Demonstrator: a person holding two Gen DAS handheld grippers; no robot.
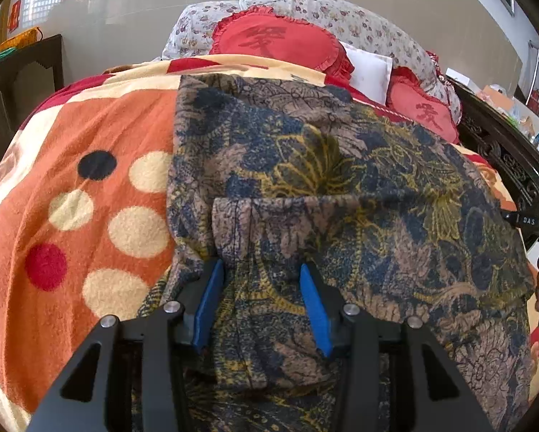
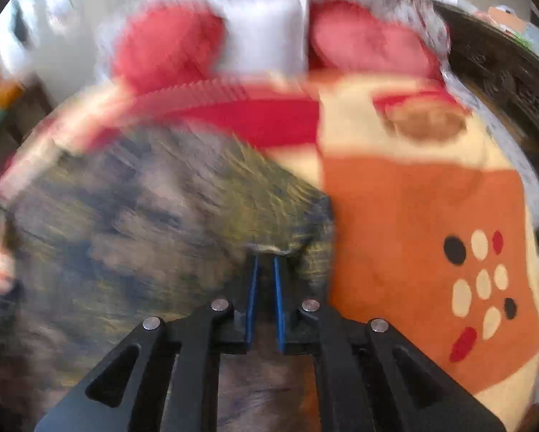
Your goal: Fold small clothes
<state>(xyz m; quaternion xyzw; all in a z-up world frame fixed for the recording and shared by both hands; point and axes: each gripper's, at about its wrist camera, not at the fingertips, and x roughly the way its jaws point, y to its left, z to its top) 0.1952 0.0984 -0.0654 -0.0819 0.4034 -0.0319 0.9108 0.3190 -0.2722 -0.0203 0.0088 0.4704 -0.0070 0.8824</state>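
The patterned garment [image 1: 341, 165] lies on the bed [image 1: 89, 187], its right corner pinched in the nearly closed right gripper [image 2: 266, 270], while the left gripper [image 1: 258, 280] rests spread over the near edge.

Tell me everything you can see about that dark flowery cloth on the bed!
The patterned garment is thin-looking fabric printed with navy, brown and mustard-yellow flowers and leaves. It lies spread and rumpled on the orange spotted blanket, with a flap folded over near its front. The left gripper is open, its blue fingers either side of a bunched part. The right gripper, in a blurred view, is shut on an edge of it.
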